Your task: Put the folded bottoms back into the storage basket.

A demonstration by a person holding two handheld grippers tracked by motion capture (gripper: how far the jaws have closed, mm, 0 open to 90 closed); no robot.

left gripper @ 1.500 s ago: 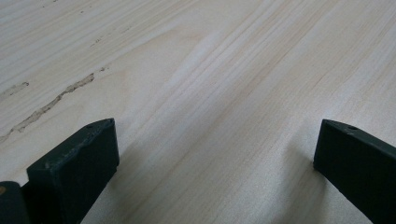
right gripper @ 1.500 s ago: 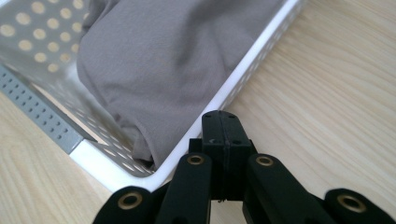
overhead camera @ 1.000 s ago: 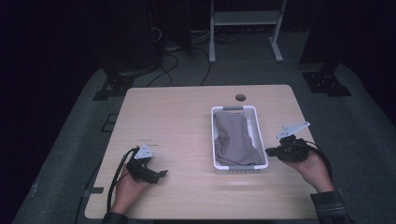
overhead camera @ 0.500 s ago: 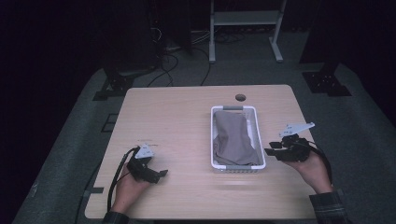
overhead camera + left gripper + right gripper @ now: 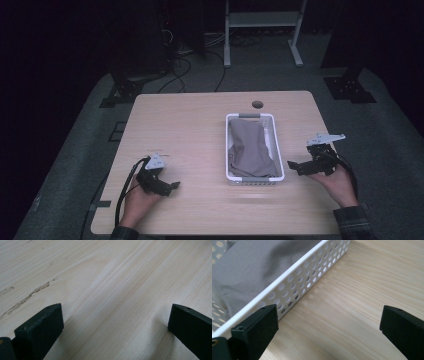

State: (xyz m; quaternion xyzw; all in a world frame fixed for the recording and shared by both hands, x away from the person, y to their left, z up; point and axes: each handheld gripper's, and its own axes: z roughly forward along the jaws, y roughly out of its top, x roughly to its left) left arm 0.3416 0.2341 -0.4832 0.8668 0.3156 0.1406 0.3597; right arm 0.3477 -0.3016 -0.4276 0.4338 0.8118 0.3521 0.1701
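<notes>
A white perforated basket [image 5: 252,176] stands right of the table's middle with a grey cloth [image 5: 249,148] lying in it. My right gripper [image 5: 296,166] hovers just right of the basket's near corner, open and empty. In the right gripper view the basket wall [image 5: 294,290] runs close past the left jaw, with the grey cloth [image 5: 257,267] inside it. Near the table's front left my left gripper [image 5: 172,186] rests low over bare wood, open with nothing between its jaws.
The light wood table [image 5: 190,130] has a round cable hole [image 5: 257,104] at its far edge. Beyond it on the dark floor stand a white metal frame [image 5: 262,30] and black stand feet [image 5: 352,87], with cables [image 5: 192,70] trailing between them.
My right gripper has shifted slightly right and toward the near edge, away from the basket. The left gripper has stayed in place.
</notes>
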